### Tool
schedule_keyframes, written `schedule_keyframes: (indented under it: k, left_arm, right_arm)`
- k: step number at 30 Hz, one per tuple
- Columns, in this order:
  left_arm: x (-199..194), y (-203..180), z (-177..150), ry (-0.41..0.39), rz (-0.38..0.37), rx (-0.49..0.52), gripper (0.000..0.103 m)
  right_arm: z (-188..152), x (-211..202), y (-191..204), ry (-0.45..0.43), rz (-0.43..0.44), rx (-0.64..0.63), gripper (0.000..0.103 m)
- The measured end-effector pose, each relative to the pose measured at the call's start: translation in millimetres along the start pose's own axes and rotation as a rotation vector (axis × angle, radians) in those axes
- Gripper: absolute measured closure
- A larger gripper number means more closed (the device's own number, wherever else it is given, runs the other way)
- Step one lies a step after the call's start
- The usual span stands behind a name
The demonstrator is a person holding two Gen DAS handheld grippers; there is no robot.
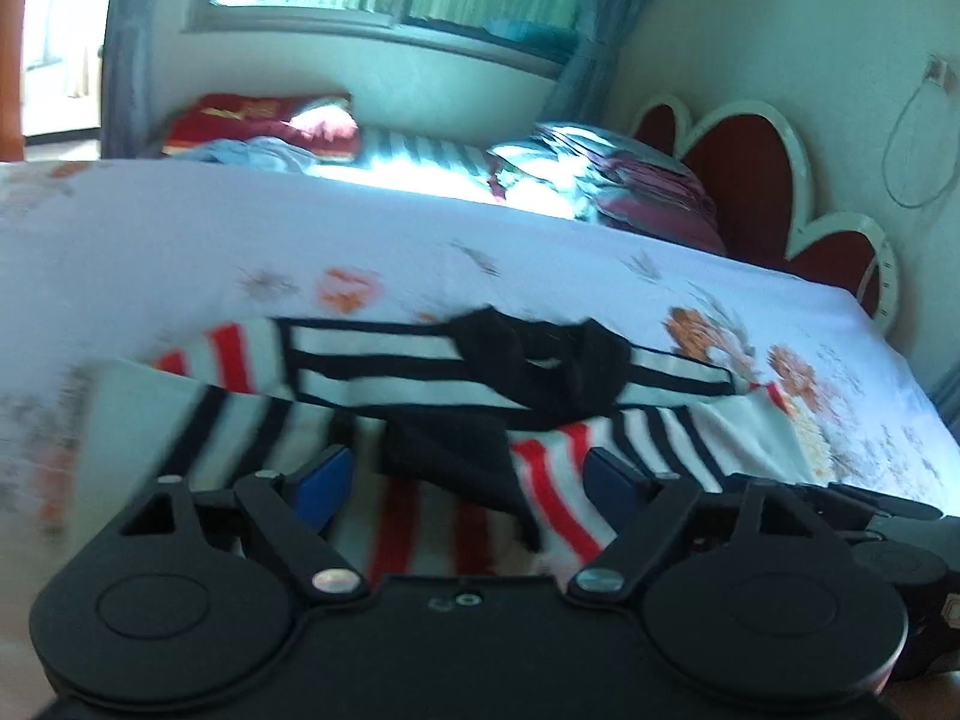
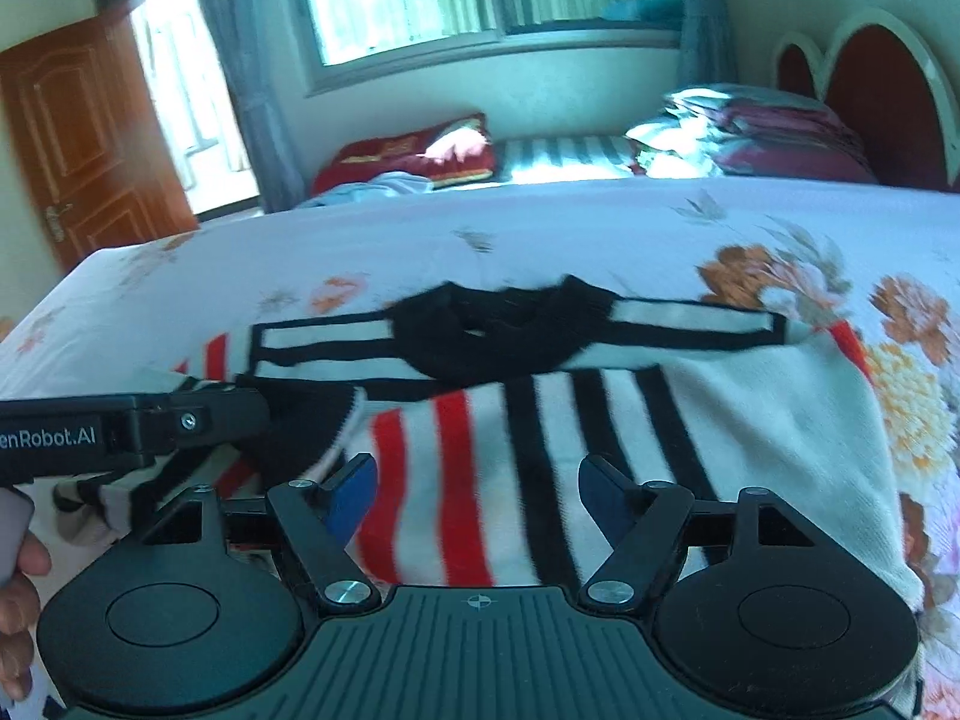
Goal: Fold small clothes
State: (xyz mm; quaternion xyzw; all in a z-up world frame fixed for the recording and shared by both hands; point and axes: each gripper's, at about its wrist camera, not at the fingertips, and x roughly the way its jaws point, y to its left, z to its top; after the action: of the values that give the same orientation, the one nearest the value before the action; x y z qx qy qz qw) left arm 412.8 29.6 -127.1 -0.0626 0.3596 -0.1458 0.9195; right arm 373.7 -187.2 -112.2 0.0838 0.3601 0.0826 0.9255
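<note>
Left wrist view: on the bed (image 1: pixel 180 228) with its floral sheet, the striped sweater (image 1: pixel 372 354) lies near the front edge, soft and light. Your left tongs (image 1: pixel 468 474) stand wide, holding nothing.

Right wrist view: your right tongs (image 2: pixel 474 480) gape empty over the sweater; pinch a doubled hem edge, since the knit looks likely to sag.

A bed (image 2: pixel 540 228) carries everything, spread with a white sheet printed in orange and brown flowers. On its near part lies a small striped sweater (image 2: pixel 540 408) (white knit with black and red bands, black collar), flat on the sheet with its sleeves folded across the body. Along the far side lie a red pillow (image 2: pixel 414 153), a pale blue cloth (image 2: pixel 384 183) just in front of it, and a striped cover (image 2: pixel 564 153). A stack of folded bedding (image 2: pixel 750 132) sits near the heart-shaped headboard (image 2: pixel 870 78).
</note>
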Motion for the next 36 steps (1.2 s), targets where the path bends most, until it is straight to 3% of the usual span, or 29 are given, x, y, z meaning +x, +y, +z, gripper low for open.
schedule_keyframes:
  k: [8, 15, 17, 18, 19, 21, 22, 29, 33, 36]
  left_arm:
    - [-50.8, 69.0, -27.4, -0.023, 0.238, -0.021, 0.02]
    - [-59.3, 88.0, -59.4, 0.017, 0.309, 0.0, 0.021]
    - [-51.0, 84.4, -60.2, 0.009, 0.322, 0.026, 0.027]
    - [-46.0, 82.1, -59.6, 0.004, 0.325, 0.04, 0.029]
    - [-40.8, 80.1, -59.6, 0.0, 0.326, 0.049, 0.034]
    - [-31.6, 77.6, -58.6, -0.001, 0.327, 0.06, 0.053]
    - [-28.2, 77.1, -58.4, -0.003, 0.324, 0.062, 0.062]
    - [-23.5, 72.3, -56.3, -0.015, 0.341, 0.086, 0.061]
    - [-16.6, 64.5, -59.9, -0.002, 0.332, 0.116, 0.06]
    - [-14.5, 60.5, -63.2, -0.011, 0.325, 0.124, 0.074]
  right_arm:
    - [-0.8, 25.2, 53.3, 0.022, 0.083, -0.117, 0.03]
    - [-3.0, 48.9, 86.2, 0.037, 0.079, -0.203, 0.03]
    - [-1.2, 54.1, 88.6, 0.037, 0.075, -0.195, 0.03]
    - [0.0, 55.7, 89.3, 0.035, 0.068, -0.19, 0.036]
    - [2.6, 56.5, 88.7, 0.03, 0.066, -0.181, 0.064]
    - [8.0, 57.0, 85.5, 0.03, 0.051, -0.152, 0.092]
    - [9.8, 56.2, 82.4, 0.023, 0.05, -0.135, 0.097]
    - [25.8, 21.9, 30.2, -0.1, -0.046, -0.018, 0.098]
    - [19.1, 16.6, -8.1, -0.061, -0.101, 0.049, 0.098]
    - [7.2, 11.2, -22.4, -0.037, -0.14, 0.064, 0.098]
